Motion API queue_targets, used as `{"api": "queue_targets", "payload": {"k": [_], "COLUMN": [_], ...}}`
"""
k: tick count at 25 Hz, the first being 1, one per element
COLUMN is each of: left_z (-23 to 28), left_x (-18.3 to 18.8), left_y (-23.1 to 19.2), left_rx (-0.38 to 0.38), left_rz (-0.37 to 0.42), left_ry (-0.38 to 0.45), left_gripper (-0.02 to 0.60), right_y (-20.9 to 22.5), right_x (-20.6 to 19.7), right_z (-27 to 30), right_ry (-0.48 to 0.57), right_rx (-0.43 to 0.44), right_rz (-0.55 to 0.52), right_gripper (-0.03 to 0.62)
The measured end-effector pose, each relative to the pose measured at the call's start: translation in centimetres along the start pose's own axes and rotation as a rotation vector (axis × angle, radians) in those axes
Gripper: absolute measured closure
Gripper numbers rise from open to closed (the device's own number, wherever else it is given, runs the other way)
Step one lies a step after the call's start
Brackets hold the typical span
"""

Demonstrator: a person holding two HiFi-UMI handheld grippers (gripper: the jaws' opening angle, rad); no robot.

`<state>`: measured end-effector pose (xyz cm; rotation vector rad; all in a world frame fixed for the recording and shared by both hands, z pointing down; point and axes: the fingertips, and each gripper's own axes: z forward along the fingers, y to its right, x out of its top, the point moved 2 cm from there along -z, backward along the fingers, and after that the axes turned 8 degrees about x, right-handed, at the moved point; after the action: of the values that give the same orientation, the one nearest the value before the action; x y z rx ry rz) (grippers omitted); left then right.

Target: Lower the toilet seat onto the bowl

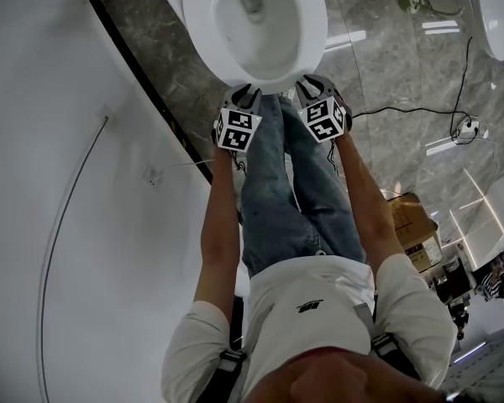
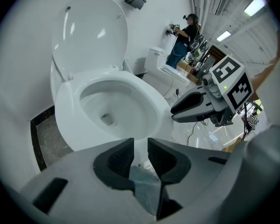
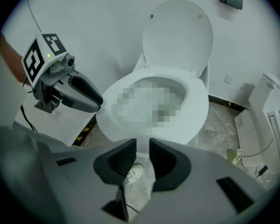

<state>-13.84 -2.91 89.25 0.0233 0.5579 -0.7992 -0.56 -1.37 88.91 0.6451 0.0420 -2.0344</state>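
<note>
The toilet seat (image 1: 312, 32) is a plain glossy white oval ring. It lies flat on the rim of the bowl (image 1: 256, 19), at the top middle of the head view. The lid (image 2: 91, 31) behind it stands upright against the white wall. The seat's long axis runs from the hinge at the wall out toward the person. Its rounded front end points at the person's feet and lies between the two grippers. In both gripper views the ring (image 2: 151, 101) sits level, with the bowl opening showing through it.

At the far left is the white wall, then a dark strip along the edge of the grey marbled floor (image 1: 151, 40). The left gripper (image 1: 245, 97) hangs just in front of the seat's front edge, on its left side. Its fingers (image 2: 119, 157) stand a narrow gap apart with nothing between them, and they do not touch the seat. The person's jeans (image 1: 286, 200) show between the two arms. The right gripper (image 1: 313, 86) hangs level with the left one, just off the seat's front right. Its fingers (image 3: 119, 160) are likewise a narrow gap apart and empty, and a white shoe (image 3: 133, 171) shows on the floor below the gap. Further right, a black cable (image 1: 403, 107) trails over the tiles. A second toilet (image 1: 487, 7) stands at the far right.
</note>
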Motion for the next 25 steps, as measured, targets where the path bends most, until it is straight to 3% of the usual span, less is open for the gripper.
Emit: {"api": "queue_targets", "payload": {"k": [6, 17, 25], "left_z": [-1.9, -6.3, -10.8], "left_x": [3.2, 9.7, 14.9], "left_y": [-0.2, -1.2, -2.2], "left_rx": [0.016, 0.066, 0.137], "left_rz": [-0.027, 0.001, 0.022], "left_ry": [0.089, 0.235, 0.356], "left_gripper": [0.494, 0.540, 0.554], "right_y": [0.1, 1.5, 0.7], "right_x": [2.8, 9.5, 14.3], "right_z": [-2.2, -7.6, -12.6], "right_ry": [0.089, 0.257, 0.418], "right_rx": [-0.029, -0.072, -0.036], "right_rz": [-0.010, -0.068, -0.062], "right_gripper": [0.516, 0.553, 0.565]}}
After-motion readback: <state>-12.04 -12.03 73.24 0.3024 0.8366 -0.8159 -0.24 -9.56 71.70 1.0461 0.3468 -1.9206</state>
